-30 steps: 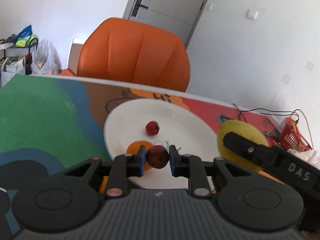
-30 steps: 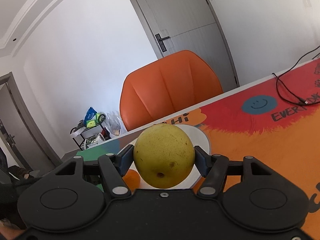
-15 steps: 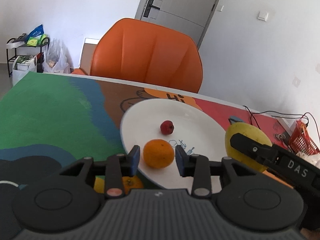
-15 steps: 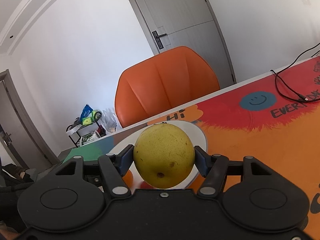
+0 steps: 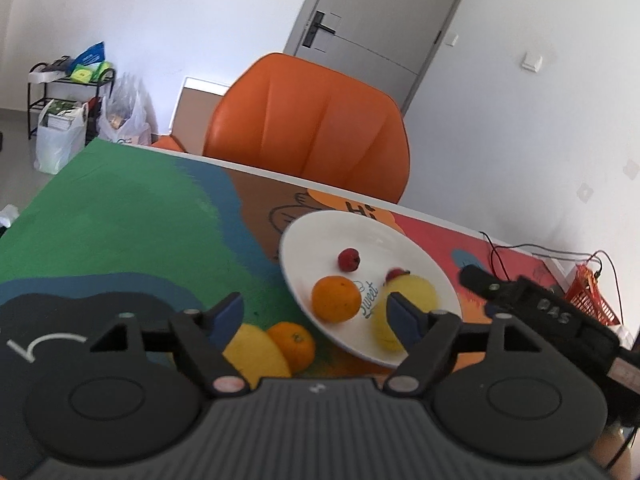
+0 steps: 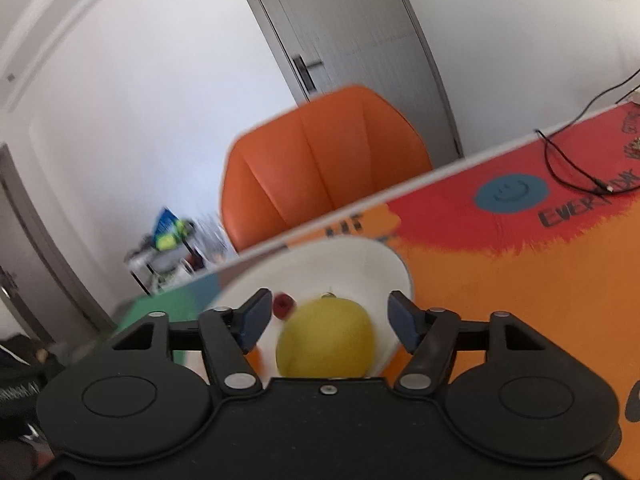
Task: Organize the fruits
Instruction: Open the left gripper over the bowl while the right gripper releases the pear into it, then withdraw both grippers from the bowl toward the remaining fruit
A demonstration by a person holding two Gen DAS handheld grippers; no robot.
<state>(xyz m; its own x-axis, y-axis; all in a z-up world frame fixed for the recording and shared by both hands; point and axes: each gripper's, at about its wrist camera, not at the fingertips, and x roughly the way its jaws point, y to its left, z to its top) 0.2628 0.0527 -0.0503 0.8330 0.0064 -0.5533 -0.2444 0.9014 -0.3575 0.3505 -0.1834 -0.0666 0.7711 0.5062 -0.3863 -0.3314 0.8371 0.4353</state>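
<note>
White walls, a grey door and an orange chair (image 5: 308,120) stand behind the tabletop (image 5: 120,216), which is covered in a bright printed mat. On it sits a white plate (image 5: 316,228) holding an orange (image 5: 335,298), a small red fruit (image 5: 349,259), a second red one half hidden behind it, and a large yellow fruit (image 6: 326,338). The right gripper (image 6: 326,318) hangs just over that yellow fruit; its jaws are opening, the pads are clear of the skin on both sides, and the fruit, blurred here, seems to rest on the plate's near side. The left gripper (image 5: 316,318) is beside the plate's near-left rim, its jaws opening and gripping nothing. Two fruits are left off the plate, directly below and slightly left of the left jaws: a lemon (image 5: 256,354) lying with its long axis slanted toward the plate, and a second orange (image 5: 291,345) touching it on the plate side. The left hand is plainly the nearer one. That orange is nearer the plate, and the rim just past it crowds the right-hand pad. A black cable (image 6: 568,160) and a red basket (image 5: 594,296) lie well apart at the far right.
</note>
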